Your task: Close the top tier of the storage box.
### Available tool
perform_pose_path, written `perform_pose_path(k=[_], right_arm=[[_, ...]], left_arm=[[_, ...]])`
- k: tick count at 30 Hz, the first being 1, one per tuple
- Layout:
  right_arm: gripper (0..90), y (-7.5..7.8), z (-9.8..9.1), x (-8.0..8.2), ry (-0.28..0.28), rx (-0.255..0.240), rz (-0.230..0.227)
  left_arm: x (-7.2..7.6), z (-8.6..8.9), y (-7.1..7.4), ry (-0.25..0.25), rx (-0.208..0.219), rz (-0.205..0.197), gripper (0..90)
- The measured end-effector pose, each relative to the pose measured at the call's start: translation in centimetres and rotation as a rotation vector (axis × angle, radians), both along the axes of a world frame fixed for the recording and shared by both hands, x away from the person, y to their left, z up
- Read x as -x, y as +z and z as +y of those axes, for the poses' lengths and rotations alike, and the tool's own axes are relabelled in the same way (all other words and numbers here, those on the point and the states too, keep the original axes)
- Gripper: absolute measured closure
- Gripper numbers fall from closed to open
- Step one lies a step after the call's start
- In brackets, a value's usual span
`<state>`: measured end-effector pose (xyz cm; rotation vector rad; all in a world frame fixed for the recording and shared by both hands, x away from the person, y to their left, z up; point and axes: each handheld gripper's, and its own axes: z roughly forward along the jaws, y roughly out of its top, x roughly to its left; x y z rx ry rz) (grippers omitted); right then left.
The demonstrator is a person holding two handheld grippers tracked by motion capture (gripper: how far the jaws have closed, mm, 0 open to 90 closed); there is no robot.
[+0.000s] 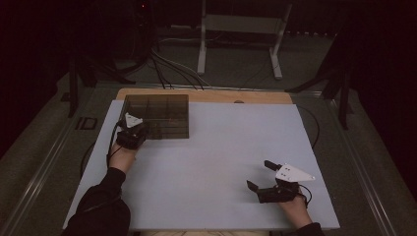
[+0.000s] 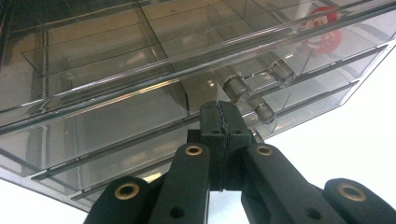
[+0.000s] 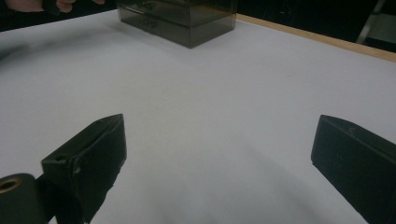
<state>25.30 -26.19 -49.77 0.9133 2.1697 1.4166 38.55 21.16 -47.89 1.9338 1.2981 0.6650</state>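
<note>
1. Smoked-plastic drawer box point(image 1: 156, 116): stands at the far left corner of the white worktop point(image 1: 221, 162) (a red item inside).
2. Left claw point(image 2: 223, 122): jaws pressed together against the box front, beside a drawer handle point(image 2: 254, 88).
3. Right claw point(image 1: 260, 175): jaws spread, empty, well apart from the box.

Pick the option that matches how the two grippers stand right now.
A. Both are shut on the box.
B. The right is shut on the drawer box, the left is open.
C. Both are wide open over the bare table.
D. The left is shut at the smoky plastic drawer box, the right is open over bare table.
D: the left gripper has its jaws pressed together at the front of the drawer box, while the right gripper stands wide open over the table.
</note>
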Motion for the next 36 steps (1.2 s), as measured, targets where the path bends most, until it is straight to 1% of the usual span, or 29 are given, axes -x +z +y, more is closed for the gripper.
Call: perform_pose_path(k=[4,7,10,21,22,24,25,27,28,30,32,34,36], right_arm=[[3.1,0.0,0.0,0.0,0.001,0.001,0.001],[3.1,0.0,0.0,0.0,0.001,0.001,0.000],[3.1,0.0,0.0,0.0,0.000,0.001,-0.001],[3.1,0.0,0.0,0.0,0.000,0.001,-0.003],[3.1,0.0,0.0,0.0,0.000,0.001,-0.003],[3.1,0.0,0.0,0.0,0.001,0.002,-0.003],[3.1,0.0,0.0,0.0,0.001,0.002,-0.003],[3.1,0.0,0.0,0.0,0.000,0.001,-0.003],[3.1,0.0,0.0,0.0,0.000,0.001,-0.003],[3.1,0.0,0.0,0.0,0.000,0.001,-0.002],[3.1,0.0,0.0,0.0,0.001,0.002,-0.002],[3.1,0.0,0.0,0.0,0.001,0.002,-0.002],[3.1,0.0,0.0,0.0,0.000,0.001,-0.002]], left_arm=[[0.3,0.1,0.2,0.004,0.017,0.002,89.4],[0.6,-0.1,0.2,-0.001,0.004,0.007,89.4],[0.7,-0.2,0.3,-0.006,0.003,0.008,89.4],[1.2,-0.5,0.9,-0.012,0.013,0.014,88.4],[1.2,-0.5,0.9,-0.008,0.014,0.012,84.4],[1.2,-0.4,1.0,-0.005,0.019,0.014,84.3],[1.3,-0.5,1.0,0.003,0.013,0.012,81.2],[1.3,-0.5,1.0,0.014,0.014,0.013,77.0],[1.4,-0.5,1.1,0.020,0.018,0.018,76.9],[1.4,-0.6,1.1,0.027,0.016,0.021,70.2],[1.4,-0.6,1.2,0.033,0.024,0.028,66.9],[1.3,-0.7,1.2,0.042,0.027,0.040,57.4],[1.3,-0.8,1.2,0.034,0.024,0.046,51.4]])
